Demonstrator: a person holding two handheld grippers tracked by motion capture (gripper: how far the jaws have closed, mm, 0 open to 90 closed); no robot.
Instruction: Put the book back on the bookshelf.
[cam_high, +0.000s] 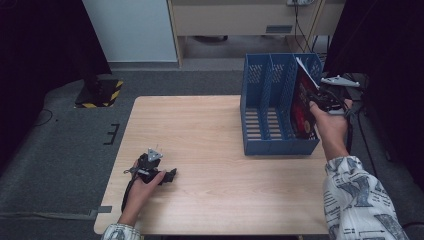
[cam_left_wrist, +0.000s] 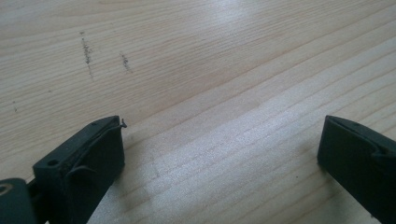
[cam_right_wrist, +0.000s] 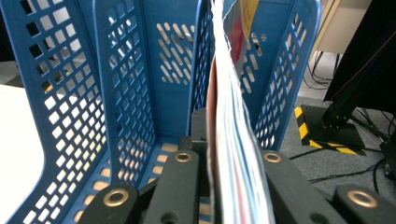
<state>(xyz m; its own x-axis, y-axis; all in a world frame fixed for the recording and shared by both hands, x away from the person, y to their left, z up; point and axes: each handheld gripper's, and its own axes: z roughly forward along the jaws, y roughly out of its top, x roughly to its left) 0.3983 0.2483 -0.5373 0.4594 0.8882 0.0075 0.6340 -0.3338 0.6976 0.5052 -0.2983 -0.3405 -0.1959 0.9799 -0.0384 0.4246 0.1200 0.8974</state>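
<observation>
A blue file rack with three upright slots stands at the table's back right. In its rightmost slot, tilted, is a thin magazine with a dark red cover. My right gripper is shut on the magazine's upper right edge. In the right gripper view the page edges run up between the two black jaws of the right gripper, inside the perforated rack. My left gripper rests on the table at the front left. Its jaws stand wide open over bare wood.
The light wooden table has its right edge close to the rack. On the floor are a yellow-and-black striped stand base at the back left and another right of the rack, with cables. Dark curtains hang on both sides.
</observation>
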